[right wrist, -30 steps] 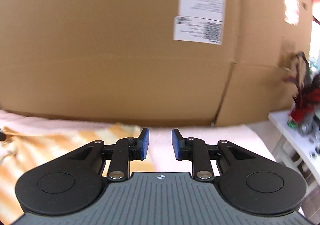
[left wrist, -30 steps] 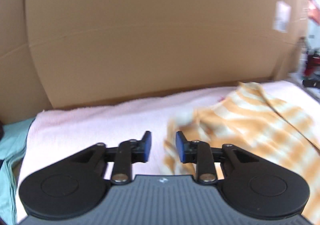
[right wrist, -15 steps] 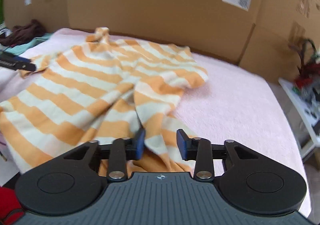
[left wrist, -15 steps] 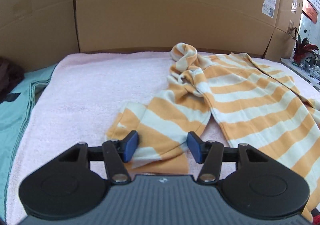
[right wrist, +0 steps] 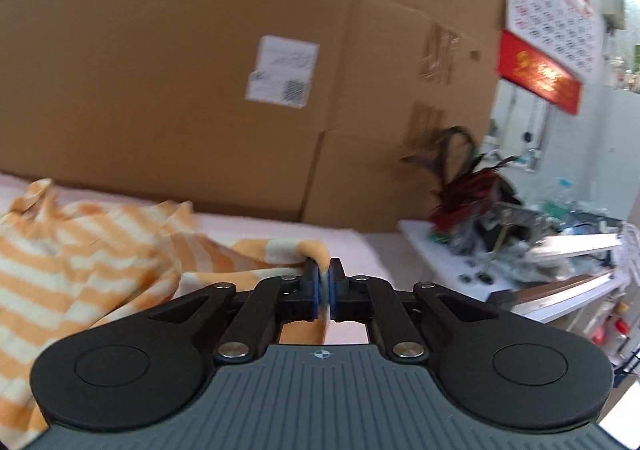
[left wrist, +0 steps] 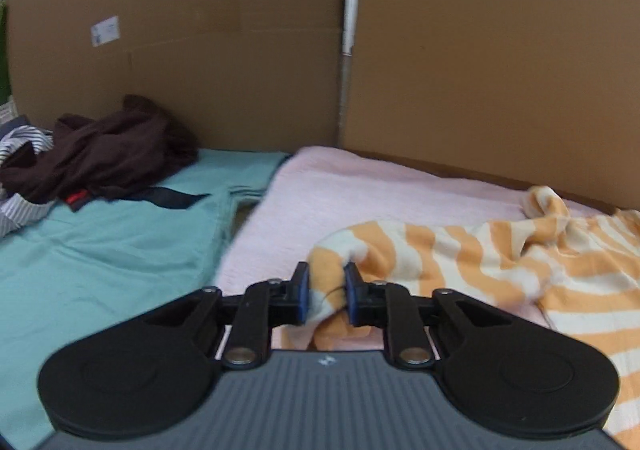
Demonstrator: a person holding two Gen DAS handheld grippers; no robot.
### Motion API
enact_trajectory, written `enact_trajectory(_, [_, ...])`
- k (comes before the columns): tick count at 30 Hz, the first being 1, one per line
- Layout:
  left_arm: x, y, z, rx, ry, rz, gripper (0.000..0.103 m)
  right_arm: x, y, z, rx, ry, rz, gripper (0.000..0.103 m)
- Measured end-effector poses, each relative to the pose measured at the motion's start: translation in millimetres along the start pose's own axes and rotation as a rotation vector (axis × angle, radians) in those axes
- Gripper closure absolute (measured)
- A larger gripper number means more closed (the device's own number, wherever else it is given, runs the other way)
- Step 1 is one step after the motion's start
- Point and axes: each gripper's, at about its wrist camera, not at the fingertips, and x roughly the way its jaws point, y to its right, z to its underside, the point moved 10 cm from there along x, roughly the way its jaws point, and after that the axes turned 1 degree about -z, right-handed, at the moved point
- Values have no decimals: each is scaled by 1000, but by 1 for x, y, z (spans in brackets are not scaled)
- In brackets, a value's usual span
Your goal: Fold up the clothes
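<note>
Tongs of the left hand (left wrist: 325,292) were clamped on a bunched end of the orange-and-cream striped top (left wrist: 480,250), a thick wad of cloth filling the gap between the blue pads (left wrist: 303,292). Seen from the left wrist, the top lay spread on the pink towel (left wrist: 360,186), trailing off to the right of the tongs toward the cardboard wall (left wrist: 480,50). Left of the towel lay one teal garment (left wrist: 100,250), with one dark brown garment (left wrist: 100,154) heaped on its far end and one grey-striped piece (left wrist: 20,178) at the frame's edge. The surface under the towel was hidden.

From the right wrist, the right tongs (right wrist: 324,286) were nearly closed on a thinner fold of the same striped top (right wrist: 80,250), which ran leftward from them across the pink towel (right wrist: 280,228) in front of the cardboard wall (right wrist: 160,70). Right of the towel stood one white desk (right wrist: 440,250) crowded with blurred clutter.

Counted across both views: one striped top, two pairs of tongs, three other garments.

By its look the top was light, soft knit with no stiffness of its own. It would likely sag and stretch between the two holds, and a thin pinch could slip. Hems, cuffs or shoulder seams seemed the surest places to grip, pulled evenly so the stripes stayed straight.
</note>
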Motion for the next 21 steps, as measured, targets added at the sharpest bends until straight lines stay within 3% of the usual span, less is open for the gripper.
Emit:
enact_trajectory(3, [-2, -24, -6, -20, 4, -36, 85, 13, 29, -10, 4, 26, 96, 98])
enact_trajectory(5, [-3, -35, -5, -17, -3, -50, 85, 28, 38, -4, -8, -8, 135, 97])
enact_trajectory(8, [-6, -38, 1, 25, -17, -45, 80, 52, 32, 19, -30, -116, 111, 97])
enact_trajectory(11, [-14, -43, 2, 76, -10, -63, 72, 48, 16, 26, -33, -110, 81, 96])
enact_trajectory(12, [-18, -48, -1, 79, -3, -81, 72, 43, 12, 24, -35, -90, 75, 94])
enact_trajectory(16, [-42, -66, -19, 78, 37, -130, 79, 27, -10, 7, -50, -5, 3, 69])
enact_trajectory(17, [-50, -62, -26, 70, 60, -112, 85, 26, -19, 3, -64, 5, -30, 69])
enact_trajectory(18, [-57, -58, -33, 62, 82, -93, 85, 25, -28, -1, -77, 15, -64, 69])
enact_trajectory(21, [-64, -9, -44, 97, 107, 65, 77, 36, -63, -9, -109, 16, -176, 67])
